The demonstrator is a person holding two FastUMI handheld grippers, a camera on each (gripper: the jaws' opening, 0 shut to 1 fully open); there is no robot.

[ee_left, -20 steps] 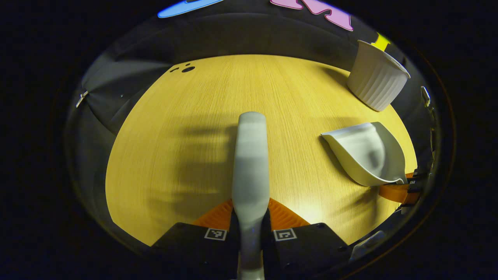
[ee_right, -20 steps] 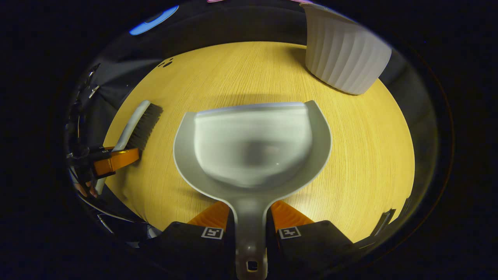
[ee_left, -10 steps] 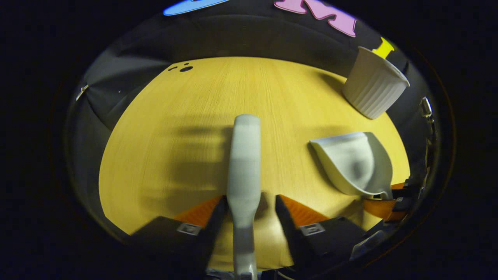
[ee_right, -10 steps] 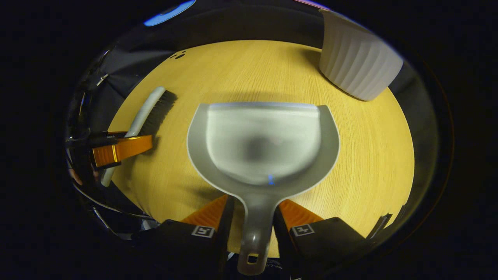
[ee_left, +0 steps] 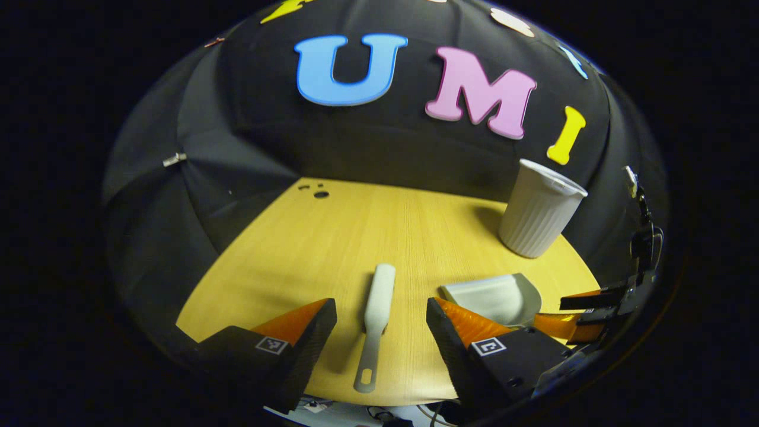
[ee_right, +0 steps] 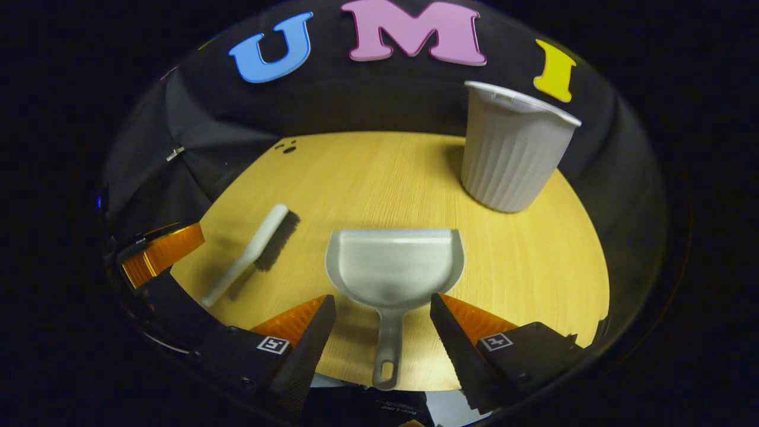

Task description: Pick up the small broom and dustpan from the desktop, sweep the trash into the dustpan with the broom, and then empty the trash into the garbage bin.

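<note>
Pale plastic tools now lie free on the desktop (ee_left: 284, 249): the left gripper (ee_left: 379, 332) has let go of the small broom (ee_left: 376, 314), the right gripper (ee_right: 382, 326) of the dustpan (ee_right: 394, 267), both spread wide and drawn back. With the garbage bin (ee_right: 510, 148) beyond, the task looks finished.

No readable text, square black-and-white coded markers on each tool's fingers, no labels on broom, dustpan, bin
</note>
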